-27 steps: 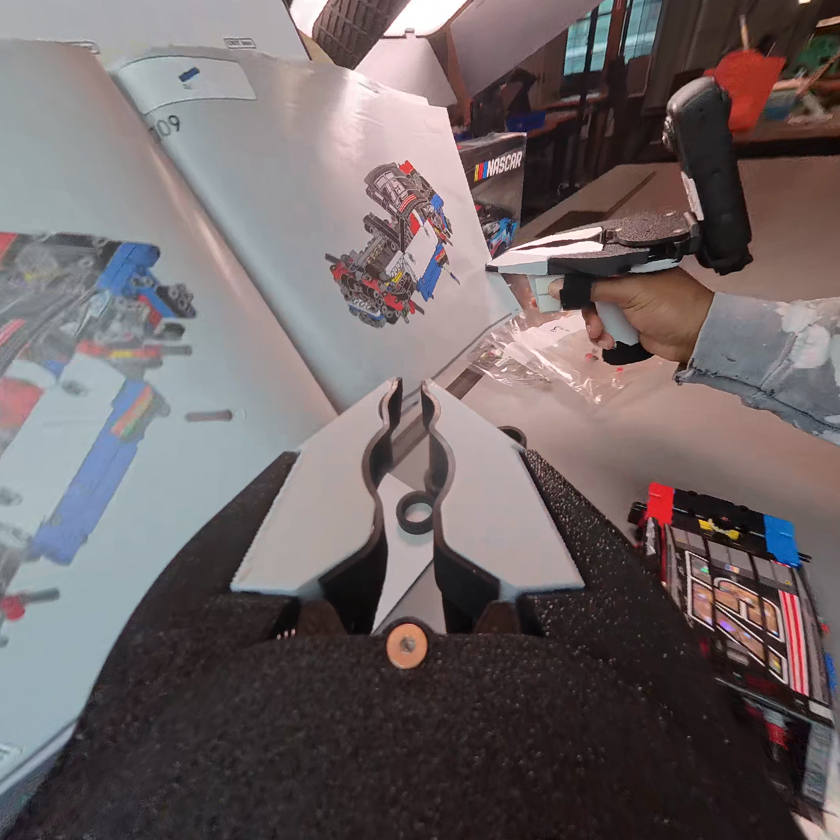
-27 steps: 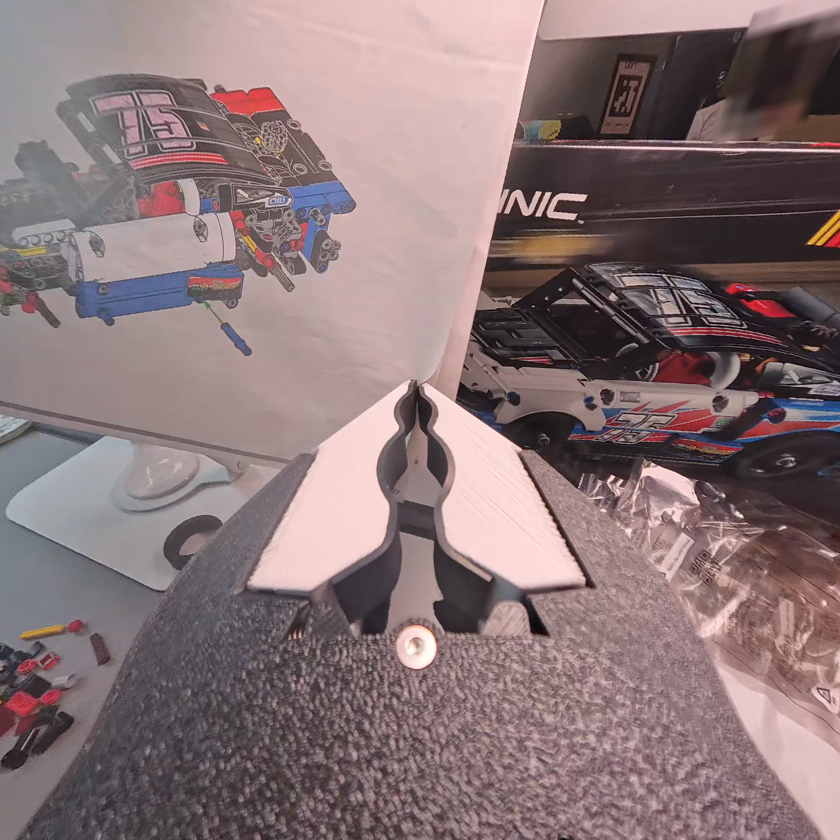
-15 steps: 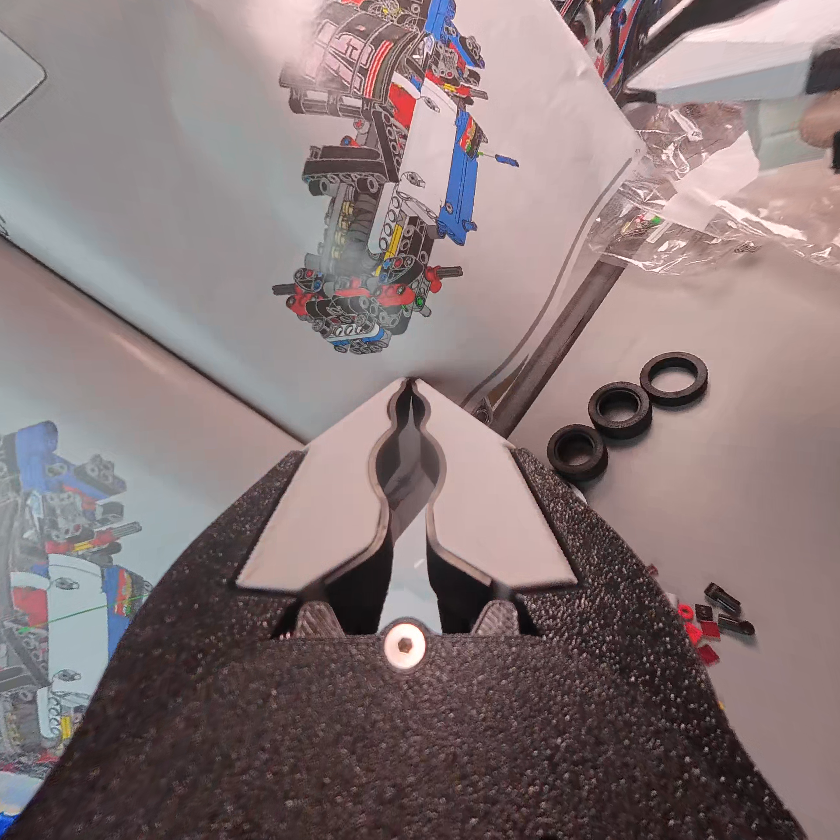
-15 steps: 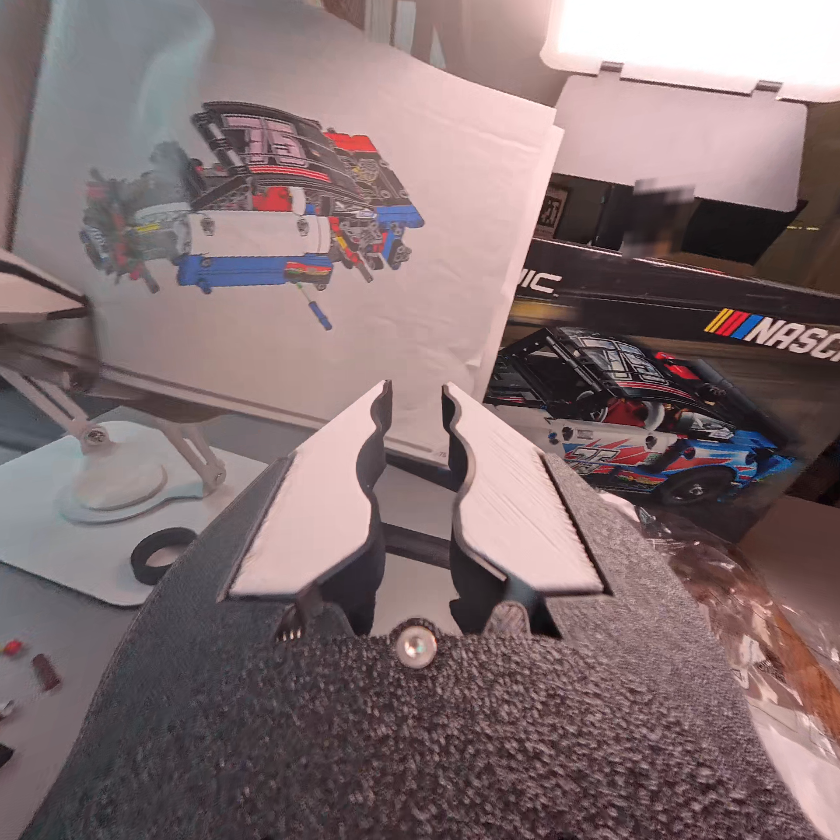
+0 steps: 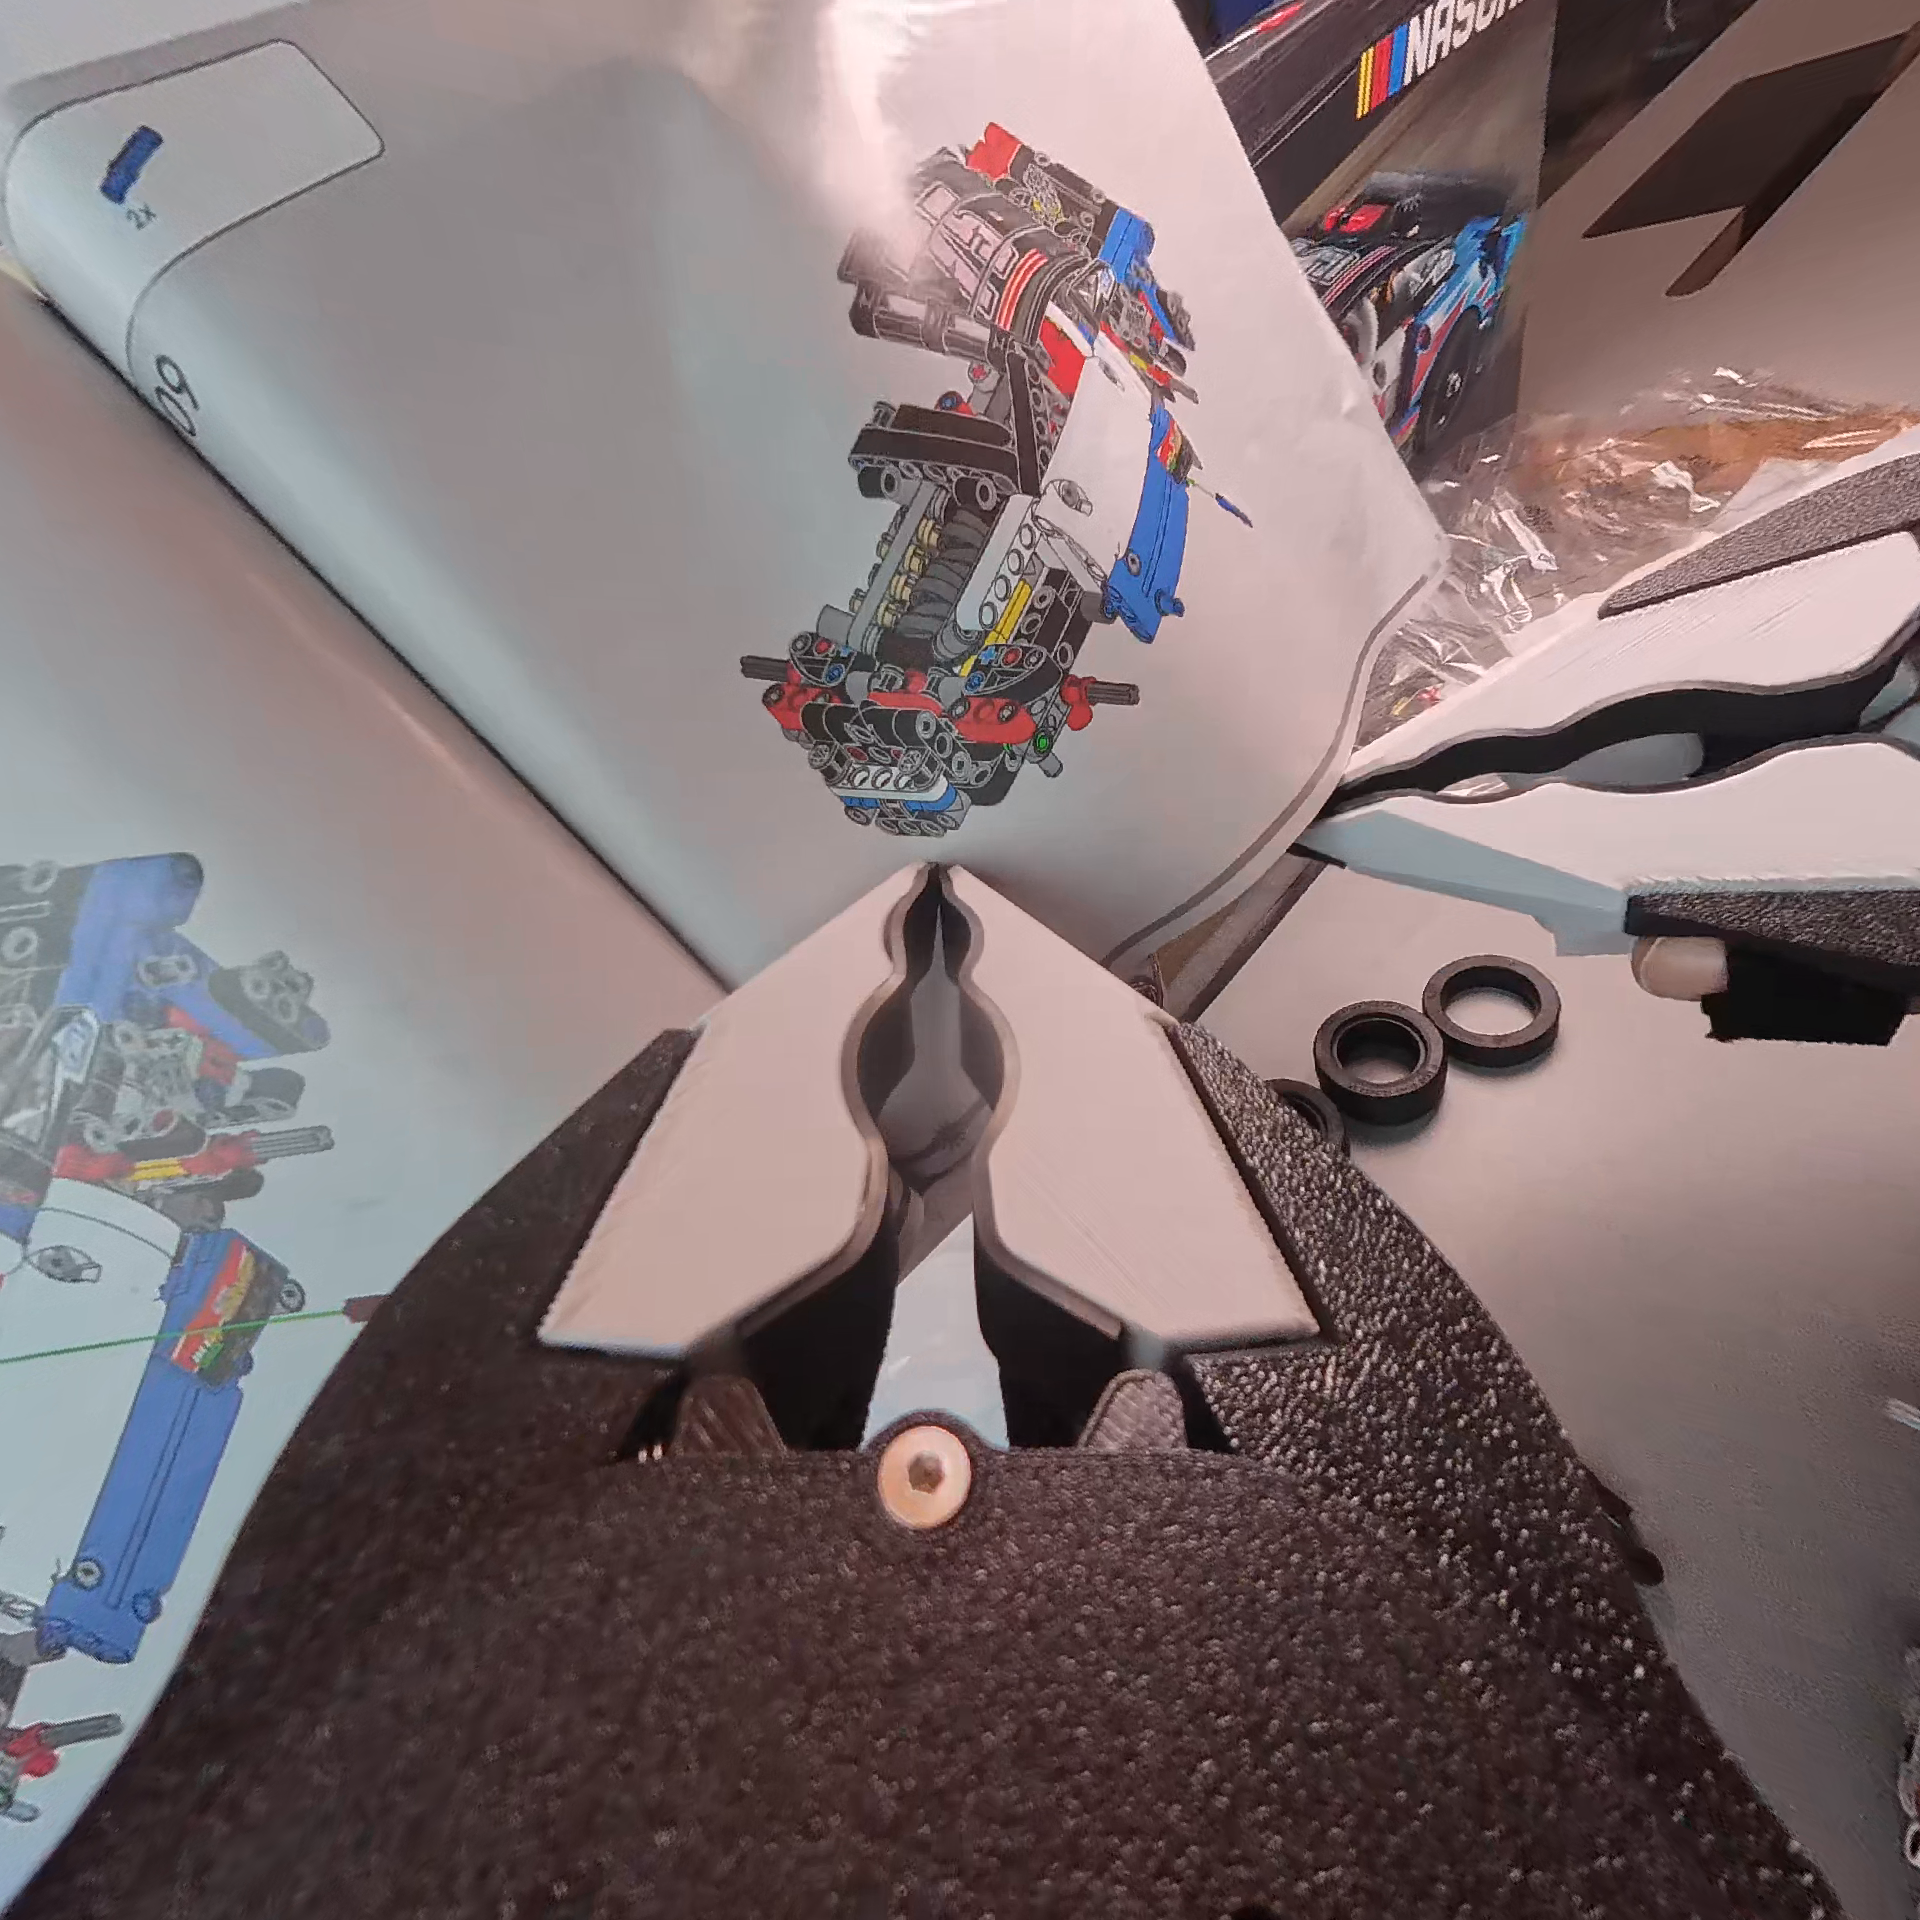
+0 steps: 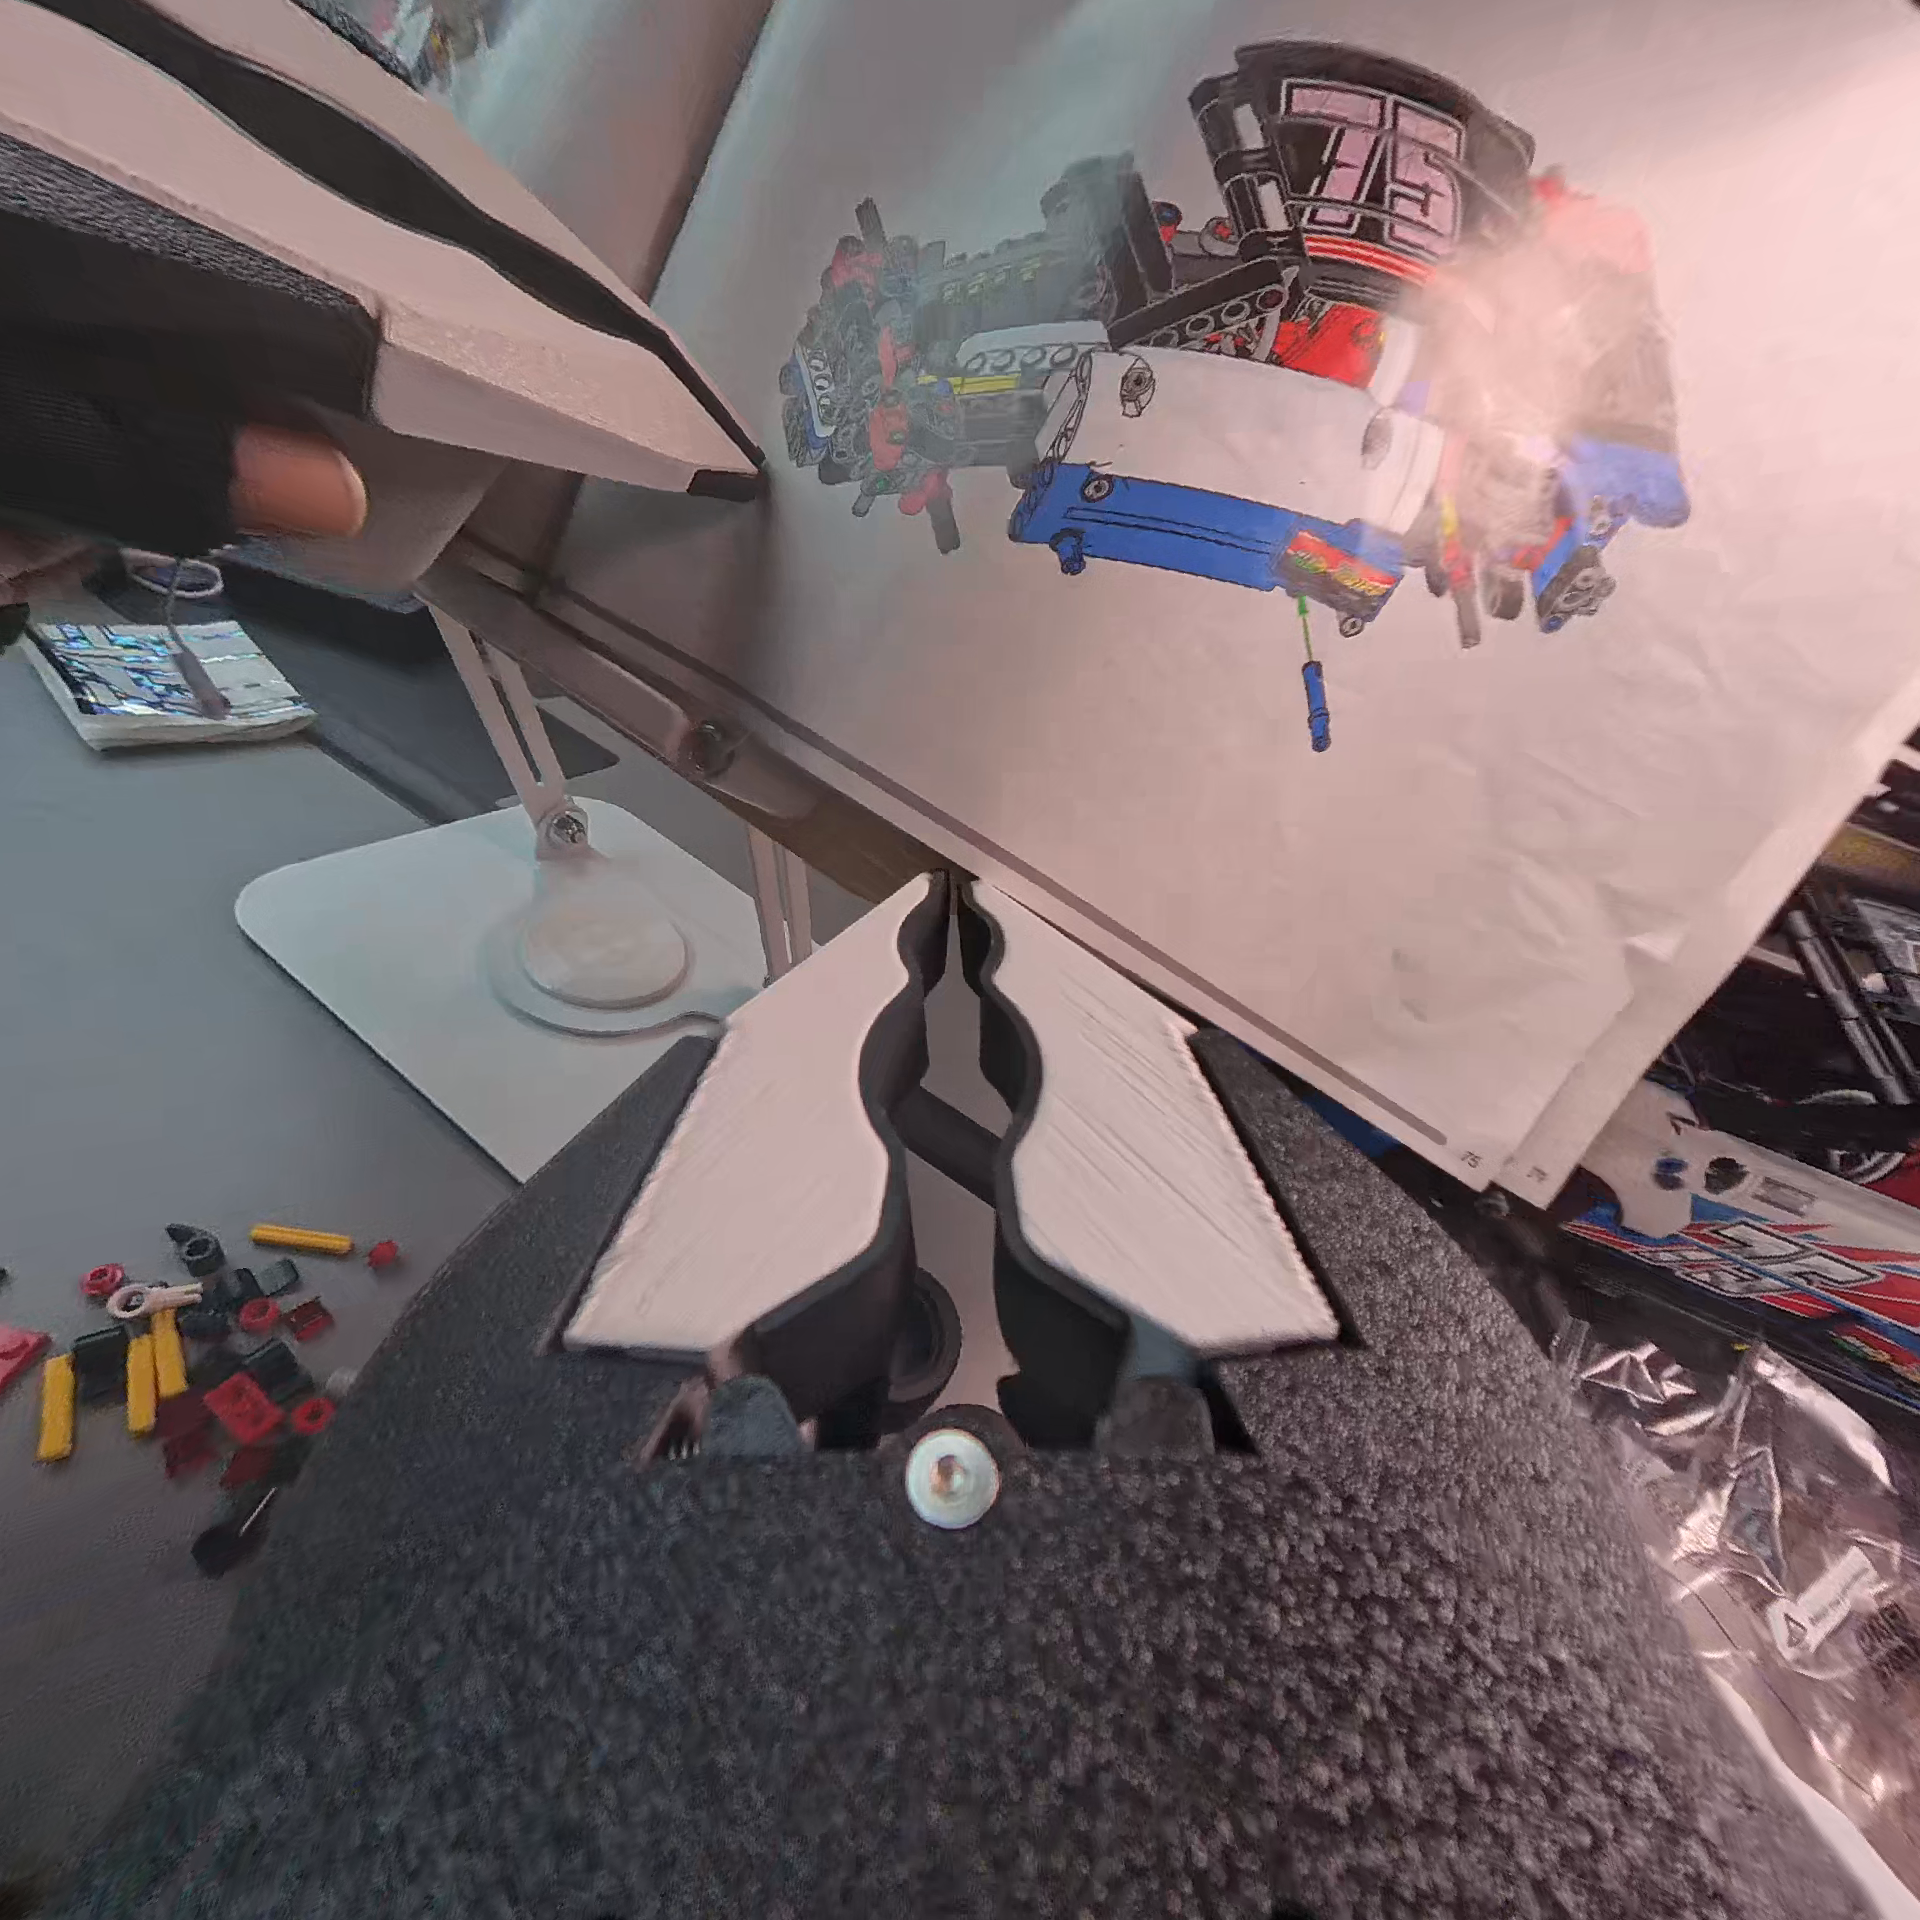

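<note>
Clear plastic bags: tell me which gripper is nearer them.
Right. The clear plastic bags lie just beside the right gripper, on its right; the left gripper sits farther off, the right gripper between it and them.

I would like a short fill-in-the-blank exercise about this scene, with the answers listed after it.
1. The fingertips of the left gripper meet at the lower edge of an open instruction ____.
2. Beside the right gripper lie black rubber ____ on the grey table.
3. The instruction booklet leans on a white ____.
4. The small loose parts on the table are mostly red, black and ____.

Answers: booklet; tyres; stand; yellow
</note>
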Motion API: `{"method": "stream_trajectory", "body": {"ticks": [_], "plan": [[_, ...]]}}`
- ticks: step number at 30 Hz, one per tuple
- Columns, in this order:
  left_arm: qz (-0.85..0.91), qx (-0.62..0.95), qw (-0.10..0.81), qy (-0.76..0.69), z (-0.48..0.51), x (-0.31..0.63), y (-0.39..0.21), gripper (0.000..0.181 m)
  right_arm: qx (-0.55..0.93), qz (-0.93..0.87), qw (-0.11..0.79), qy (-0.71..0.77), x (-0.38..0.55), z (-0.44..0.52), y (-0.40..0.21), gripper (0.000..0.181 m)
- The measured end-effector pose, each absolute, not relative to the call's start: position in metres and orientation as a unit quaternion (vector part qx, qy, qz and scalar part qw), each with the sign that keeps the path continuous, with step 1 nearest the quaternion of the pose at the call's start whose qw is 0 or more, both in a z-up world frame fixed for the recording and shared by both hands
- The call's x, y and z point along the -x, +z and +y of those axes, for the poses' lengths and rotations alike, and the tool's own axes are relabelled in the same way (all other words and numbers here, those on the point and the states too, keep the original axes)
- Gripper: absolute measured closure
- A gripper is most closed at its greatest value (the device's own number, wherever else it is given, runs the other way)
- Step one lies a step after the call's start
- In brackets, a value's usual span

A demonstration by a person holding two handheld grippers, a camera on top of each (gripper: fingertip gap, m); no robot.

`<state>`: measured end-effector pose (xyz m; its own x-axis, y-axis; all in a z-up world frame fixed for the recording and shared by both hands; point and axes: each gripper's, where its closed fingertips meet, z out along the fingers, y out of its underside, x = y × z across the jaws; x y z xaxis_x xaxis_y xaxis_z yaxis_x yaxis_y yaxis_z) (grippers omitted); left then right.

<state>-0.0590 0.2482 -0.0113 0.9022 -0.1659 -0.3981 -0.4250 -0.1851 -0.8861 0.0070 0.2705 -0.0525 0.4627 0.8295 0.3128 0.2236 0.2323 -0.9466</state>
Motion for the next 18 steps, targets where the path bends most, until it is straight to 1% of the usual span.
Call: {"method": "stream_trajectory", "body": {"ticks": [3,6,12,13,15,16,18], "plan": [[0.192,0.757,0.617,0.093,0.248,0.060,-0.010,0.181,0.561,-0.454,0.654,0.225,-0.015,0.266,-0.043,0.181],[0.182,0.756,0.623,0.091,0.250,0.060,-0.009,0.181,0.562,-0.441,0.667,0.211,-0.015,0.270,-0.036,0.176],[0.174,0.751,0.633,0.071,0.249,0.063,-0.007,0.181,0.487,-0.433,0.728,0.215,-0.011,0.251,-0.004,0.177],[0.169,0.752,0.634,0.060,0.249,0.063,-0.007,0.181,0.496,-0.434,0.720,0.220,-0.007,0.251,-0.007,0.169],[0.158,0.752,0.638,0.043,0.249,0.063,-0.005,0.181,0.530,-0.437,0.689,0.234,0.005,0.253,-0.017,0.147],[0.154,0.751,0.641,0.038,0.250,0.063,-0.005,0.181,0.544,-0.432,0.679,0.237,0.011,0.255,-0.022,0.141],[0.149,0.750,0.644,0.033,0.250,0.062,-0.005,0.181,0.564,-0.418,0.677,0.222,0.018,0.261,-0.028,0.143]]}}
